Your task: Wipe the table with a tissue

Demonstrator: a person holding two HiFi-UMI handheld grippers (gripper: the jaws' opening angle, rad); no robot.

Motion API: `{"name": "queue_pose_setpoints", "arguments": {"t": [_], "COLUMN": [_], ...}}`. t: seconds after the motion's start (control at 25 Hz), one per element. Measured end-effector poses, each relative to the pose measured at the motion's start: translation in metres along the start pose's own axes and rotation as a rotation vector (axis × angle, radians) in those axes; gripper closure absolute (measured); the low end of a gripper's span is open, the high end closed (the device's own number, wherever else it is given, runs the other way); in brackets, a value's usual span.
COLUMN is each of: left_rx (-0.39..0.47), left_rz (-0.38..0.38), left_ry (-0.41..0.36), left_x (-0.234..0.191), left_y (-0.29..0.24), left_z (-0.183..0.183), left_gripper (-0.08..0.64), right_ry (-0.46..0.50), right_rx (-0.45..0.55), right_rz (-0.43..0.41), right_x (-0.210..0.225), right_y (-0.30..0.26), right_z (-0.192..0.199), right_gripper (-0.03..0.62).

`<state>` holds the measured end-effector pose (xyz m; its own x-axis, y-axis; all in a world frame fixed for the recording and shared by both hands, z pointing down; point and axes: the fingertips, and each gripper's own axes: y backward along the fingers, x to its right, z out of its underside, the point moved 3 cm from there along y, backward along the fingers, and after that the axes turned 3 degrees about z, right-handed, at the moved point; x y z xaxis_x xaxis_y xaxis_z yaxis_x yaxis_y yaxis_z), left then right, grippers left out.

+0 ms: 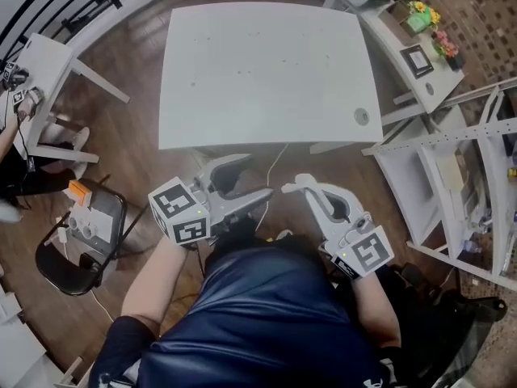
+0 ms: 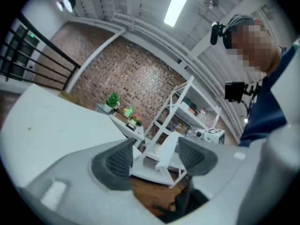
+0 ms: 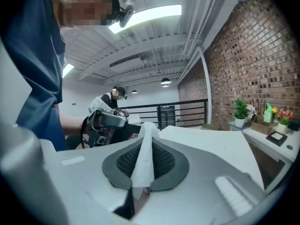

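Step in hand, judged from the layout: carrying the tissue to the counter. Wiping not yet begun.

Status
- Right tool [image 1: 292,187], lower right of centre in the head view: pressed together on the tissue [image 3: 142,150], a folded white strip pinched upright between the dark ribbed pads and standing proud of the tips.
- Left tool [image 1: 261,174], lower left of centre: spread wide, pads [image 2: 121,159] pressing on nothing, tips just beside those of the right tool.
- Counter [image 1: 258,71]: white top filling the upper middle of the head view, well apart from both tools, with a few faint specks across it. No tissue on it yet.

Procedure
1. Keep the right tool clamped throughout. Only a narrow strip is held, so likely to slip out under drag.
2. Draw the left tool clear toward the left of the frame before moving off, to avoid snagging the tissue.
3. Bring the right tool up the frame to the near edge of the counter. Then tip it downward so that the protruding tissue, not the hard tips, meets the surface.
4. Press lightly. Wipe in long overlapping passes from one side to the other, working toward the far edge.
5. Steer wide of the round fitting [image 1: 361,116] at the counter's lower right corner.
6. Check for bunching or tearing. Stop and re-grip if little paper remains beyond the tips.
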<state>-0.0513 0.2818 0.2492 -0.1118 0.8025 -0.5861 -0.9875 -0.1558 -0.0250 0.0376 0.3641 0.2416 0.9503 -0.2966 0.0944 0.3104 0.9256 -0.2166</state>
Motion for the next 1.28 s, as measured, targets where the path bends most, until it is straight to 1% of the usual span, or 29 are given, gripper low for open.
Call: {"name": "queue_pose_setpoints", "arguments": {"t": [0.08, 0.12, 0.2, 0.32, 0.4, 0.44, 0.48, 0.64, 0.76, 0.84, 0.96, 1.12, 1.28], "left_rx": [0.068, 0.086, 0.096, 0.105, 0.113, 0.118, 0.122, 0.089, 0.058, 0.028, -0.014, -0.042, -0.066], "left_rz": [-0.046, -0.070, -0.133, -0.206, -0.246, -0.264, -0.281, -0.379, -0.452, -0.500, -0.564, -0.626, -0.675], "left_ry": [-0.019, -0.029, -0.055, -0.087, -0.121, -0.143, -0.166, -0.246, -0.325, -0.353, -0.363, -0.330, -0.298], "left_x": [-0.012, -0.016, -0.026, -0.043, -0.054, -0.060, -0.066, -0.089, -0.117, -0.136, -0.162, -0.193, -0.216], "left_y": [0.003, 0.004, 0.003, -0.002, -0.006, -0.009, -0.012, -0.032, -0.054, -0.073, -0.102, -0.127, -0.141], "left_z": [-0.012, -0.014, -0.018, -0.026, -0.032, -0.034, -0.036, -0.048, -0.050, -0.053, -0.059, -0.063, -0.055], "left_gripper": [0.288, 0.308, 0.357, 0.439, 0.503, 0.540, 0.557, 0.558, 0.557, 0.558, 0.557, 0.557, 0.558], "right_ry": [-0.003, -0.001, 0.005, 0.003, 0.002, 0.001, -0.001, -0.014, -0.022, -0.026, -0.023, -0.037, -0.045], "right_rx": [-0.048, -0.072, -0.095, -0.101, -0.102, -0.102, -0.102, -0.091, -0.081, -0.086, -0.128, -0.236, -0.346], "right_rz": [0.092, 0.138, 0.216, 0.290, 0.313, 0.317, 0.318, 0.285, 0.250, 0.233, 0.223, 0.227, 0.220], "right_x": [0.019, 0.029, 0.052, 0.088, 0.111, 0.122, 0.133, 0.173, 0.206, 0.231, 0.276, 0.343, 0.391], "right_y": [-0.010, -0.014, -0.020, -0.031, -0.038, -0.042, -0.045, -0.062, -0.079, -0.091, -0.106, -0.130, -0.152], "right_z": [0.002, 0.003, 0.003, 0.001, 0.000, 0.001, 0.002, 0.005, 0.010, 0.015, 0.028, 0.056, 0.088], "right_gripper": [0.578, 0.578, 0.578, 0.578, 0.578, 0.578, 0.578, 0.578, 0.578, 0.578, 0.578, 0.578, 0.578]}}
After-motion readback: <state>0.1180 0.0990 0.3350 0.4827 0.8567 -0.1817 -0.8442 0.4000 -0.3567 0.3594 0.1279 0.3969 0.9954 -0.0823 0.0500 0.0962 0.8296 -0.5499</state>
